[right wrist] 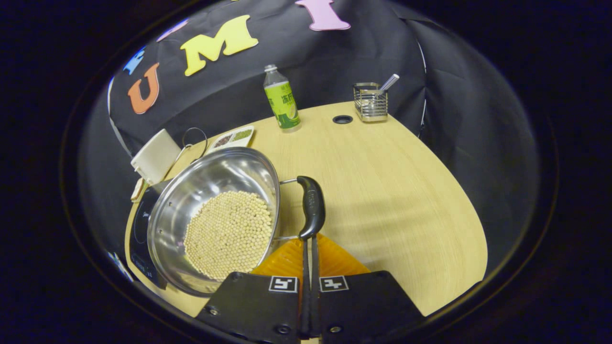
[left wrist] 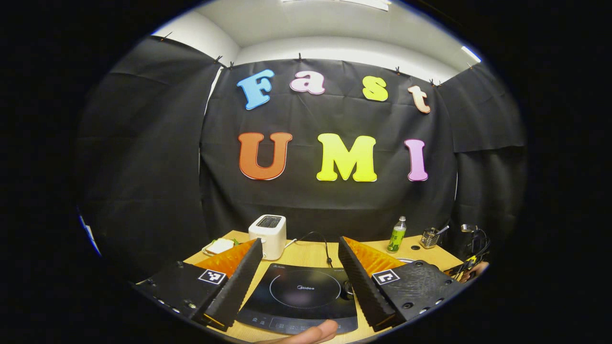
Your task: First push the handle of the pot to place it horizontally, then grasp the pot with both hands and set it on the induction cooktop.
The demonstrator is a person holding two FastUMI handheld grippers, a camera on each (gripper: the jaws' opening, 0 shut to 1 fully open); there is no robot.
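Pot [right wrist: 210, 215] of pale beans sits at nine o'clock in the right gripper view, its rim overlapping the induction cooktop [right wrist: 141, 224]; the right gripper [right wrist: 310, 239] is pinched closed at the lower tip of the pot's black side handle [right wrist: 311, 205]. In the left gripper view the left gripper [left wrist: 300, 267] is spread wide, released, above the cooktop, toaster [left wrist: 268, 234] at twelve o'clock

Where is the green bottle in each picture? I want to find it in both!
Left gripper view: the green bottle stands far back on the right, near the wall.
Right gripper view: the green bottle stands at the top middle, at the table's far edge.
Shared landmark: the metal holder stands to its right in both.
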